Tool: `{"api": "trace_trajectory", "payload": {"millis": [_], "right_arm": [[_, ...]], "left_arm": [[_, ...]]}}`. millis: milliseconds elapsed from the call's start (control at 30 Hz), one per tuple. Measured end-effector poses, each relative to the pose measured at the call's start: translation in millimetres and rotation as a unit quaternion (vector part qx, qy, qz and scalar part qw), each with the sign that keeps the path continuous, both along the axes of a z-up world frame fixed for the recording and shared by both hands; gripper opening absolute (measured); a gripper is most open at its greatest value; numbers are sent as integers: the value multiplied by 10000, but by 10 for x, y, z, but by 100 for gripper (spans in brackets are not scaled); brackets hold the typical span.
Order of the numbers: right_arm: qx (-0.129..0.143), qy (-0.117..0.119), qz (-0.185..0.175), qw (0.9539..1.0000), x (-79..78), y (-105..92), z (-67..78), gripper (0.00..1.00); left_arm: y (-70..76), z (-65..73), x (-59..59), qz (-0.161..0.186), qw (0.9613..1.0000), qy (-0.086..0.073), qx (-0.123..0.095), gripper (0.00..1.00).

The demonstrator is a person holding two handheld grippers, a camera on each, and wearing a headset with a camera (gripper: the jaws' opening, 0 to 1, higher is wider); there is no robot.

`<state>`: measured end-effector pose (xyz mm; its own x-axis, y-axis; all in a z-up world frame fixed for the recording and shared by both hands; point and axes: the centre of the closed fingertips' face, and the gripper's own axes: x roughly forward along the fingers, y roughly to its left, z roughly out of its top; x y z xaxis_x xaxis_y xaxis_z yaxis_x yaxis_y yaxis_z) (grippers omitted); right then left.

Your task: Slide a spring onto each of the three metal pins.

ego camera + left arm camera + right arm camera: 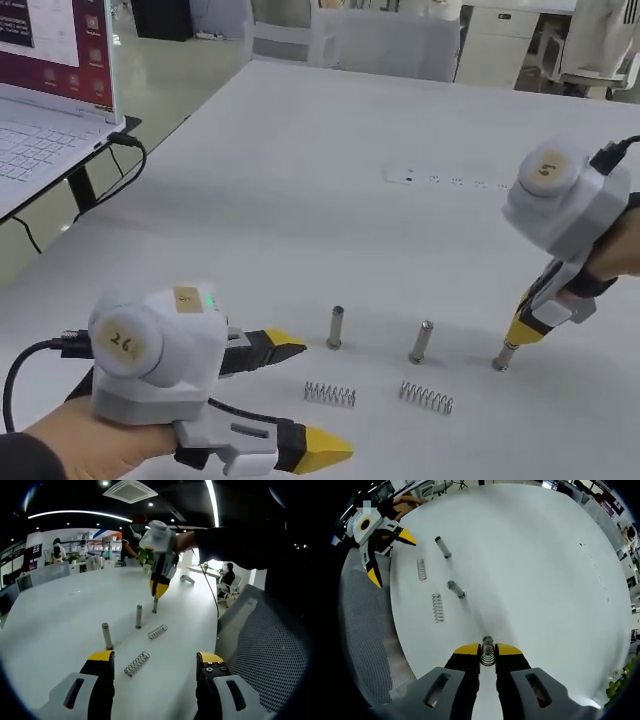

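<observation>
Currently, my right claw is closed narrowly on one spring, holding it at the top of the right-end pin, which stands upright on the bench. My left claw is spread wide and grips nothing. The left-end pin and middle pin stand bare in the same row. One loose spring lies flat just in front of the left-end pin, and a second loose spring lies in front of the middle pin.
</observation>
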<state>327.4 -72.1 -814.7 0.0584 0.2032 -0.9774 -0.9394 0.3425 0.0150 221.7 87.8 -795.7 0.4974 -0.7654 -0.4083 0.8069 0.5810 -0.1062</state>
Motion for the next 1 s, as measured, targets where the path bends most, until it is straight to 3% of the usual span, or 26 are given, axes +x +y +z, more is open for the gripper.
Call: {"api": "trace_trajectory", "payload": {"millis": [667,1000], "right_arm": [[-111,80,-134,9998,101,-43,-315,9],[-141,100,-22,9998,87,-42,-329,10]], "left_arm": [[17,8,2,42,10000,9,13,62],[15,2,18,50,10000,13,9,62]]}}
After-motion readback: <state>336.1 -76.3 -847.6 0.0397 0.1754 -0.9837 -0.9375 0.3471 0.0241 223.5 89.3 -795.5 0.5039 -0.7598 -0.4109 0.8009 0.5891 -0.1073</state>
